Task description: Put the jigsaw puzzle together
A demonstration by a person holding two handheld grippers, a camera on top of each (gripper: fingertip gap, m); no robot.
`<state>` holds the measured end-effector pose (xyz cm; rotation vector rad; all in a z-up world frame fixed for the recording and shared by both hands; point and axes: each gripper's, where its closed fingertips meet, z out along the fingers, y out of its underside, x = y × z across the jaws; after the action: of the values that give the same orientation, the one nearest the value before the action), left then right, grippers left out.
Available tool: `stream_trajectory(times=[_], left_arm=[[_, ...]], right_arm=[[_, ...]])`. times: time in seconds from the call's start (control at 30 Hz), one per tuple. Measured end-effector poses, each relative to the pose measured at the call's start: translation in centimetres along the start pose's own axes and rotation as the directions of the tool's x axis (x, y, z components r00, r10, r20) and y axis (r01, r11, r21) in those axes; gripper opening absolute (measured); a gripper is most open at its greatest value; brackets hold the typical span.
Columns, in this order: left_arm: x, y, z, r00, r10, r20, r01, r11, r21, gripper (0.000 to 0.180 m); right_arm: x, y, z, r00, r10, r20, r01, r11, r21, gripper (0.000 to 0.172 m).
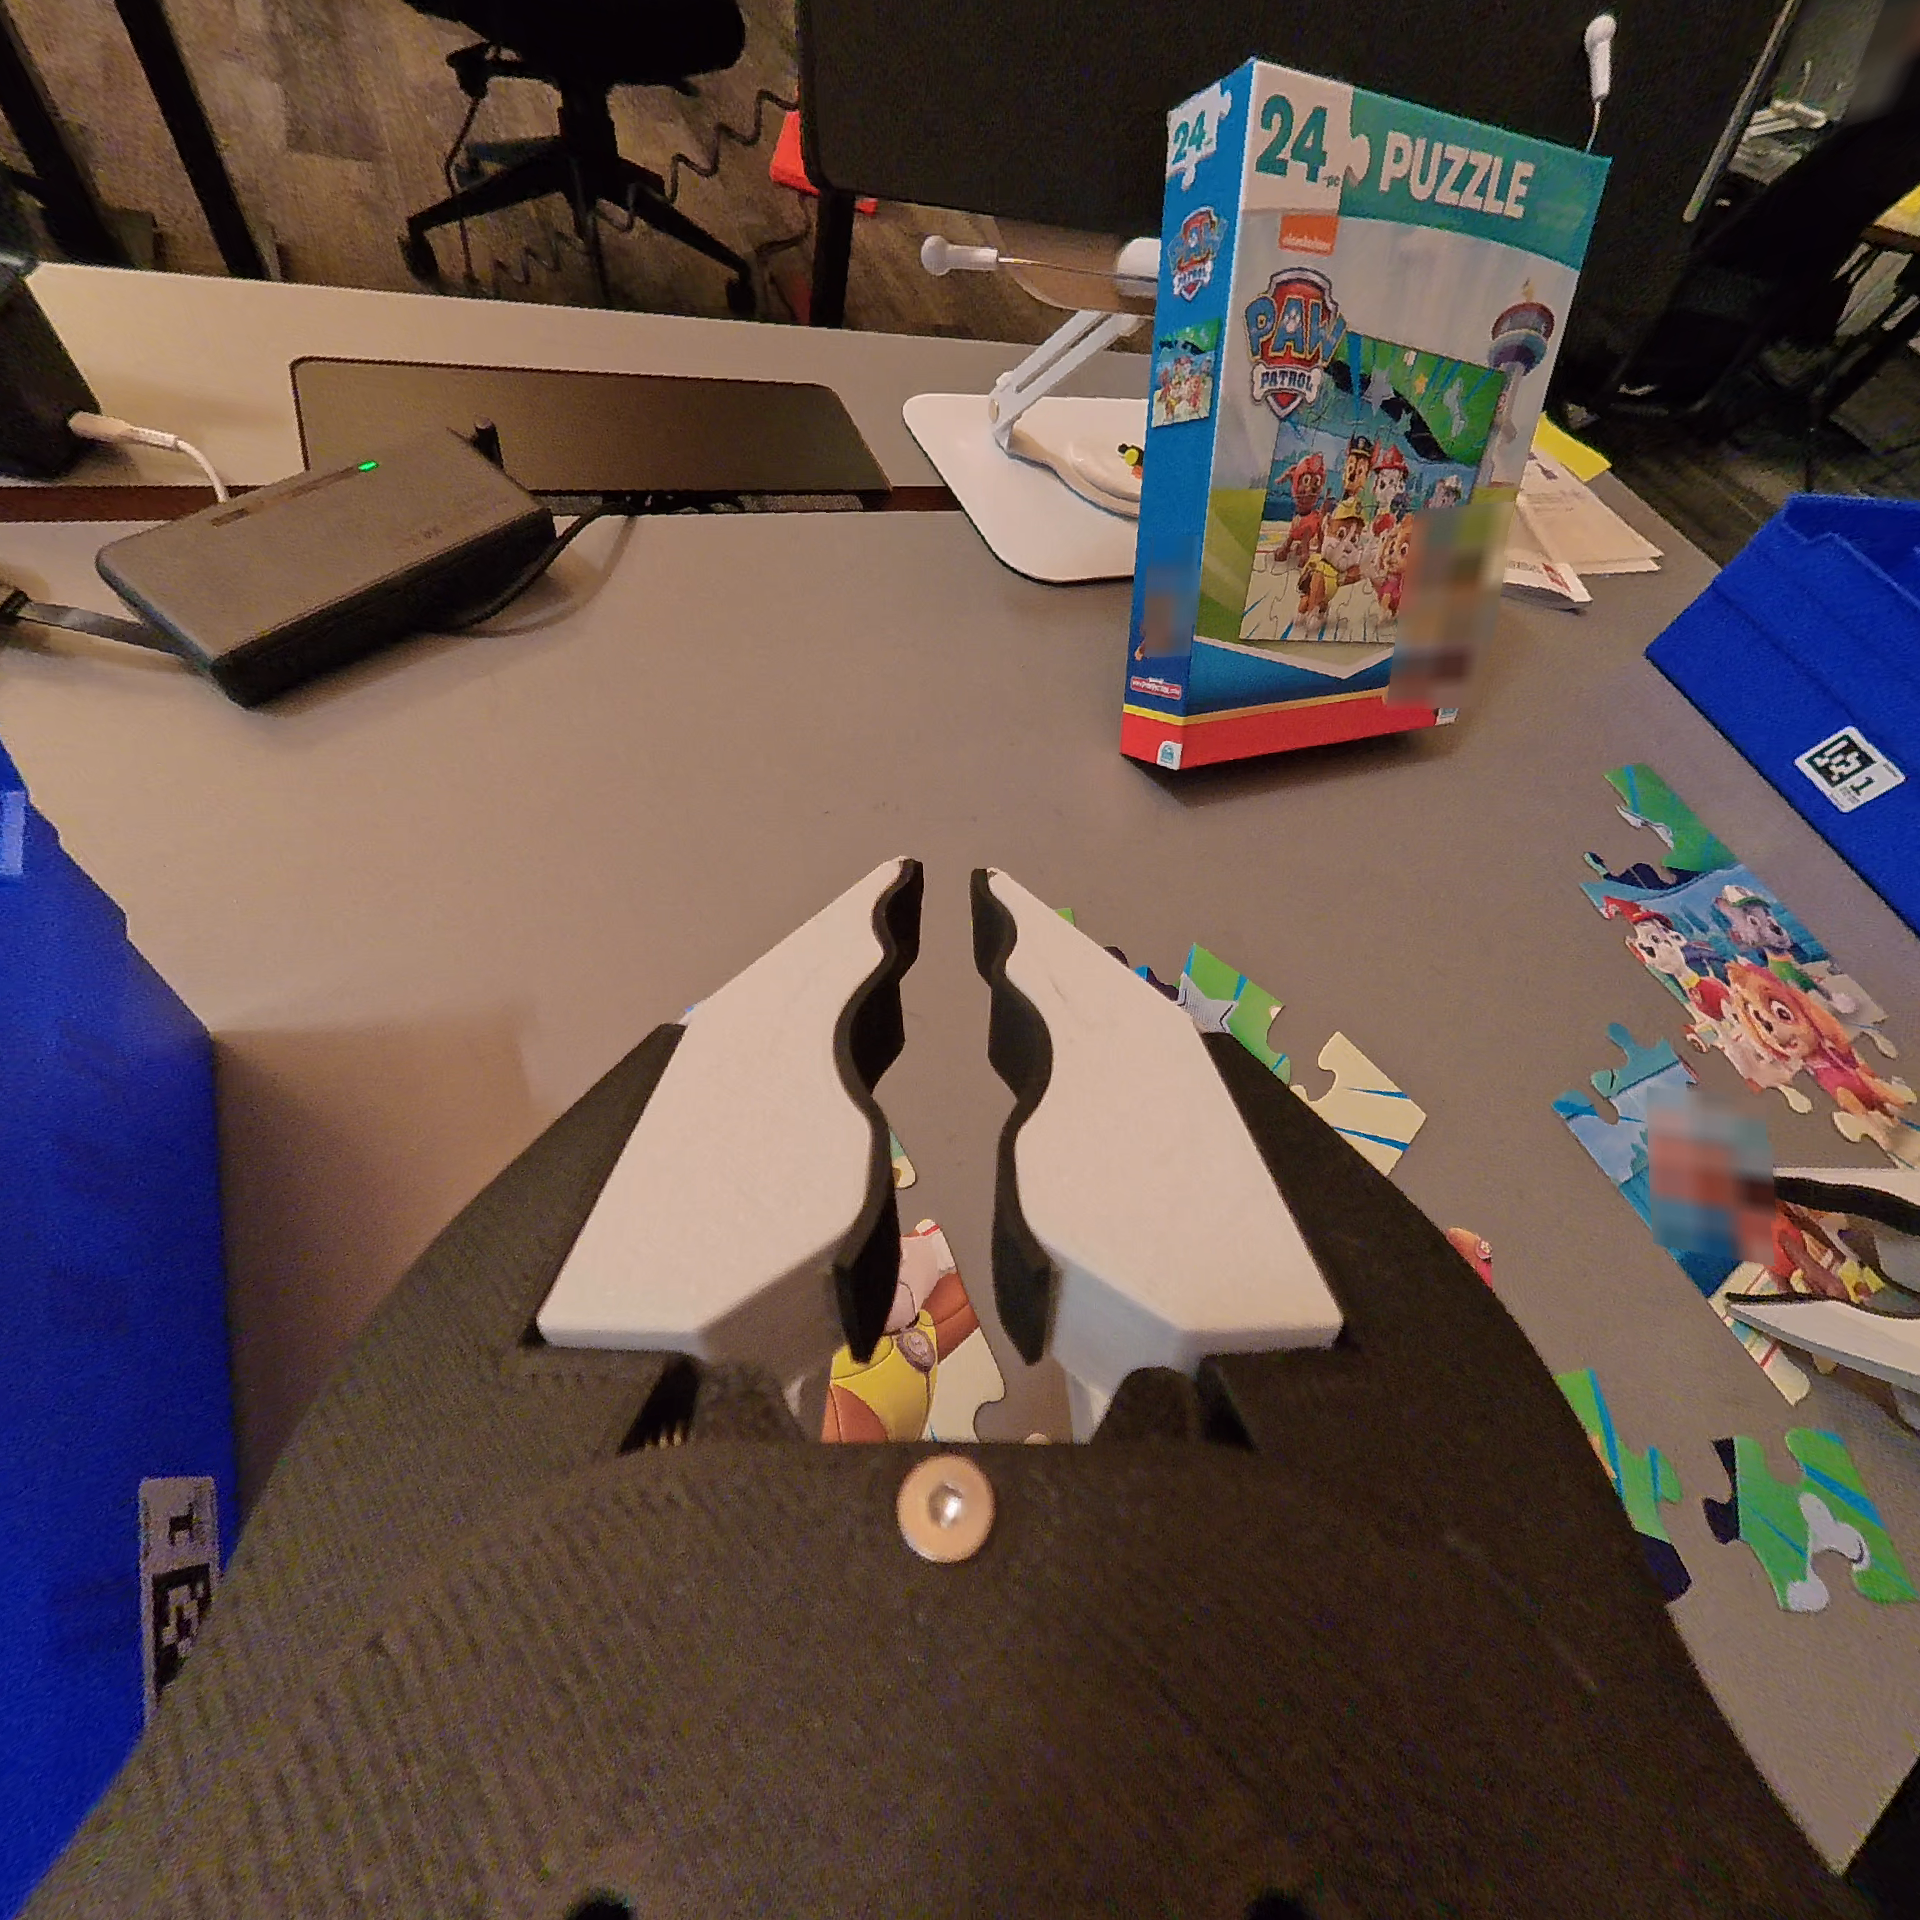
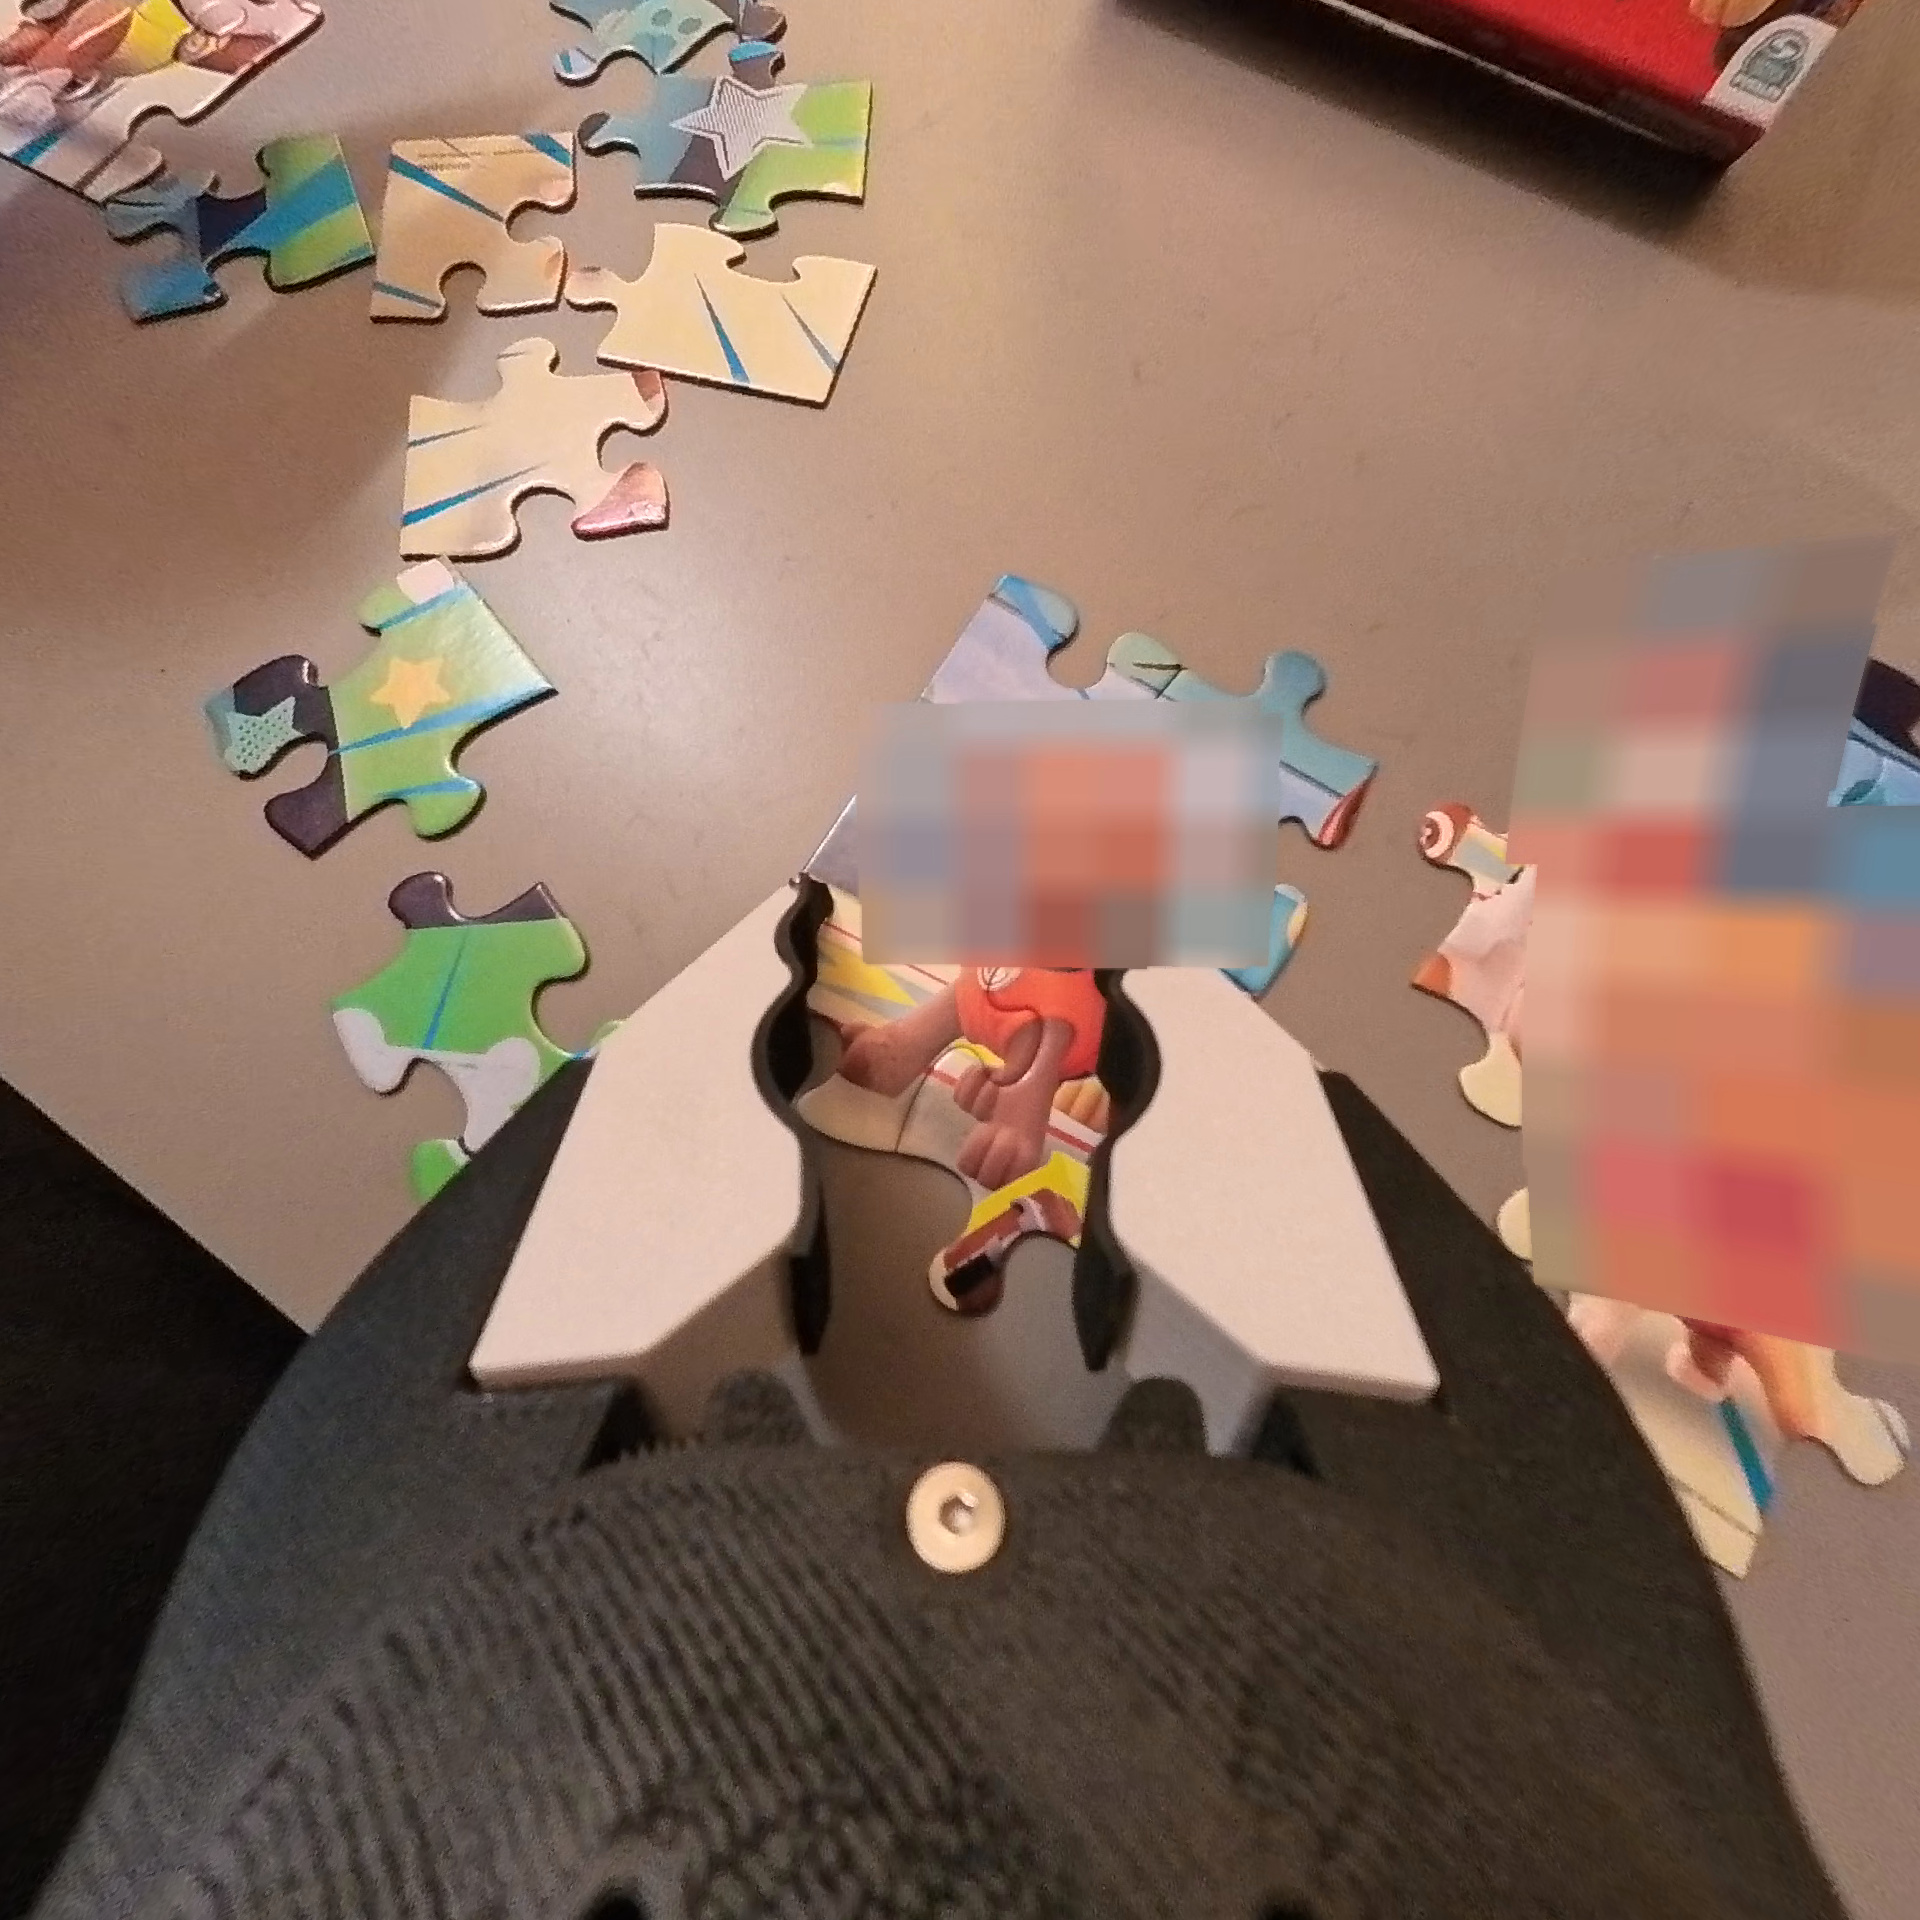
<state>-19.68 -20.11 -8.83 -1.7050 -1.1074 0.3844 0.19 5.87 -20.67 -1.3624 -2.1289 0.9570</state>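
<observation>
Jaws gripping puzzle piece (image 2: pixel 977 1060), table (image 2: pixel 727 644)

The right gripper (image 2: pixel 961 935) grips a puzzle piece (image 2: pixel 935 1070) showing a cartoon figure in red and orange on a yellow-striped ground; the piece spans the gap between the fingers, its side edges against both pads, and a mosaic patch covers its far part. The left gripper (image 1: pixel 945 868) has its fingers nearly together with only a narrow slit between them and nothing in it, above a yellow-and-white puzzle piece (image 1: pixel 904 1351) lying flat on the grey table (image 2: pixel 727 623). Loose pieces (image 2: pixel 520 457) in green, blue and cream lie face up and apart to the left.
</observation>
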Motion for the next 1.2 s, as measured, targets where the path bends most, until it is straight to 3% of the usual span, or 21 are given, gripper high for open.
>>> stream_trajectory(times=[1.2], left_arm=[[0.16, 0.09, 0.16, 1.000, 0.001, -0.005, -0.001, 1.000, -0.004, 0.008]], right_arm=[[-0.35, -0.25, 0.29, 1.000, -0.003, -0.001, 0.003, 1.000, 0.012, 0.057]])
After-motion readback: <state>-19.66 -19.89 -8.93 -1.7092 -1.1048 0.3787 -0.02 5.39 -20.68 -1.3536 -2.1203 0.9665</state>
